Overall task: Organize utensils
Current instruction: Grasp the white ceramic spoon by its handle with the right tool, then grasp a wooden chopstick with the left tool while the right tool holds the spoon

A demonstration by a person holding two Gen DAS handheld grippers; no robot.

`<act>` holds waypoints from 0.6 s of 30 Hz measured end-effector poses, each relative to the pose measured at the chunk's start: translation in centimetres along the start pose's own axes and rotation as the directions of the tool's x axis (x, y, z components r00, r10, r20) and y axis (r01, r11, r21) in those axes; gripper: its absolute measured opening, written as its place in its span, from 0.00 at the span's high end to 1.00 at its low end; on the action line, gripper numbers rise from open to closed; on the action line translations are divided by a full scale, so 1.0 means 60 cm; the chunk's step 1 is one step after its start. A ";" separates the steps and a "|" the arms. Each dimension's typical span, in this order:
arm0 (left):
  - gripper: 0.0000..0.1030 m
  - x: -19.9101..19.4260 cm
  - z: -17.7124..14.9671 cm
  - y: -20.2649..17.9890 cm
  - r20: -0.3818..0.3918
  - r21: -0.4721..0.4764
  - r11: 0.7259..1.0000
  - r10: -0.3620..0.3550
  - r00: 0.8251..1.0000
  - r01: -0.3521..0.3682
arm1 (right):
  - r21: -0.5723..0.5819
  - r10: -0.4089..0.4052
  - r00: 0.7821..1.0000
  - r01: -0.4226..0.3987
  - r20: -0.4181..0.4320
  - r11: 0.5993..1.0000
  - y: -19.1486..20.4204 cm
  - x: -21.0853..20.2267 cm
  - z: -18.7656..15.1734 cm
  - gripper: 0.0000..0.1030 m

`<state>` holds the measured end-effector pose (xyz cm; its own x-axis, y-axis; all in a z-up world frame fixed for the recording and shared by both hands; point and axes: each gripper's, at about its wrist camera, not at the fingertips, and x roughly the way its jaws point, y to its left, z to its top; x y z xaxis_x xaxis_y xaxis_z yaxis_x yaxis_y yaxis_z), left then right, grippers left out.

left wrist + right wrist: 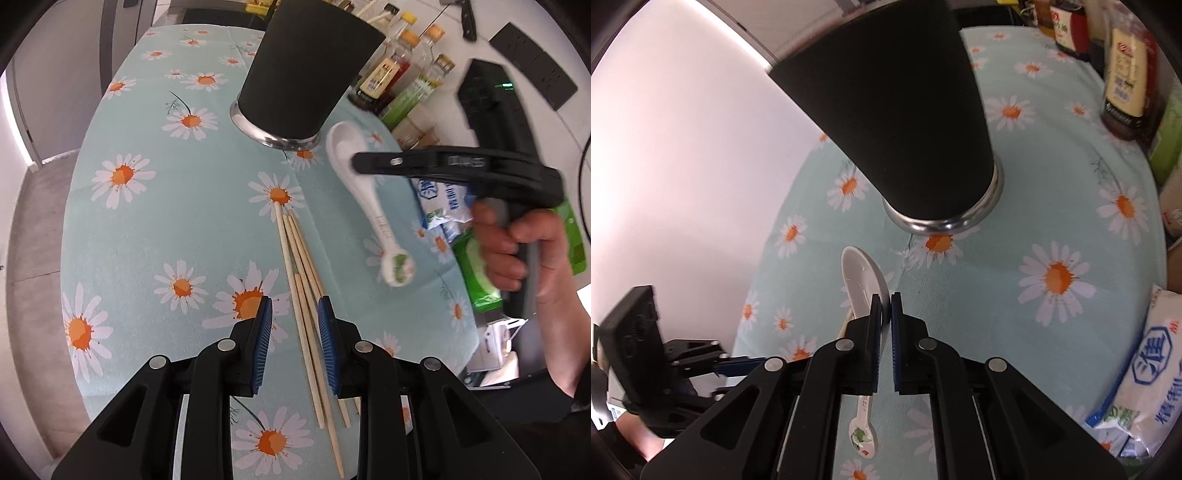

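We are clenching the right tool point(885, 308) on a white spoon point(865, 284), pinching it at the neck just behind the bowl, with the flowered handle end hanging free below the jaws and off the counter point(1015, 332). The grip looks narrow and sits near one end, so we are judging the spoon could pivot or slip out as we are carrying it, especially since glazed ceramic is slick against the pads.

The black cup point(897, 122) with the metal base is standing just beyond the spoon. It is tall and its rim is well above the tool, so a low approach could be knocking the spoon's bowl against the wall and tipping the cup toward the bottles point(402, 74) behind it.

Our left tool point(295, 334) is hanging released, its jaws standing apart around a loose bunch of chopsticks point(306, 295) lying on the counter, not pressing them. The sticks are splayed and crossing, so closing here could be catching only some and scattering the rest. The two tools are also working close together and could be colliding.
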<state>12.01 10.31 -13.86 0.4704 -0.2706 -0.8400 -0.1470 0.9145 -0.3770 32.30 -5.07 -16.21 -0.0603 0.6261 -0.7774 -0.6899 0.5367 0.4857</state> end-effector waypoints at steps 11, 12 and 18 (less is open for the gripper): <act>0.76 0.060 0.001 -0.024 -0.170 0.040 0.989 0.145 0.975 -0.140 | -0.001 0.082 0.993 -0.082 0.084 0.997 0.003 -0.066 -0.043 0.94; 0.76 0.062 0.001 -0.024 -0.177 0.043 0.988 0.153 0.972 -0.148 | 0.000 0.087 0.992 -0.087 0.087 0.996 0.003 -0.067 -0.046 0.94; 0.77 0.076 0.008 -0.033 -0.215 0.061 0.976 0.216 0.952 -0.208 | 0.022 0.118 0.988 -0.120 0.100 0.992 -0.008 -0.069 -0.053 0.94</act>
<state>14.85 7.39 -16.78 0.2295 -0.1243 -0.9653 -0.1880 0.9675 -0.1693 30.60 -9.74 -14.48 -0.0690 0.7381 -0.6712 -0.6620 0.4694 0.5843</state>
